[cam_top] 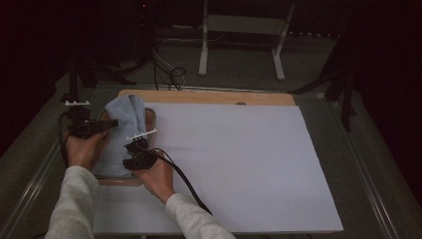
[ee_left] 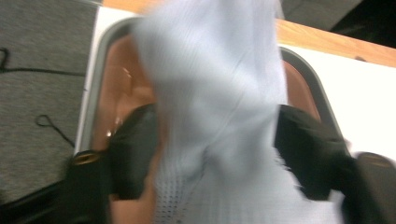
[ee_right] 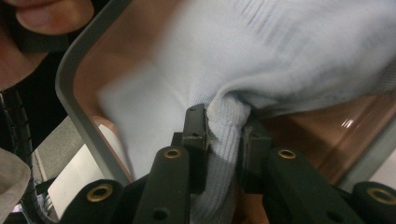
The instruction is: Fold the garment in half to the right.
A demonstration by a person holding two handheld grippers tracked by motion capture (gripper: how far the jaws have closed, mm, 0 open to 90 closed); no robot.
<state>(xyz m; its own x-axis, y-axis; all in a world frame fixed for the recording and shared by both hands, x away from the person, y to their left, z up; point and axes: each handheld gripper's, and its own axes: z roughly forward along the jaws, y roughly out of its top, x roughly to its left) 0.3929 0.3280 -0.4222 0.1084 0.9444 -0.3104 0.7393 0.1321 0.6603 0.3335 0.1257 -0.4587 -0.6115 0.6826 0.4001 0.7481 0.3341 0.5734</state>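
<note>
A person's sleeved forearms reach in from the near edge of the worktop (cam_top: 249, 164), which is covered by a white sheet, each hand carrying a black gripper. The right gripper (cam_top: 135, 149) has its fingers (ee_right: 195, 135) clenched on a bunched fold of a pale blue knitted cloth (cam_top: 122, 132), pinching the ribbed fabric between them, as the right gripper view shows close up. Just beyond and to the left, the left gripper (cam_top: 102, 124) has its fingers (ee_left: 133, 154) released, standing apart on either side of the cloth, which hangs between them without being pressed. The cloth lies in a brown tray with a grey rim (cam_top: 152, 117) at the left side of the worktop, its far end heaped over the tray's back edge. Farther off, a wooden board's edge (cam_top: 209, 97) shows behind the white sheet, with cables and a white stand on the floor beyond.
</note>
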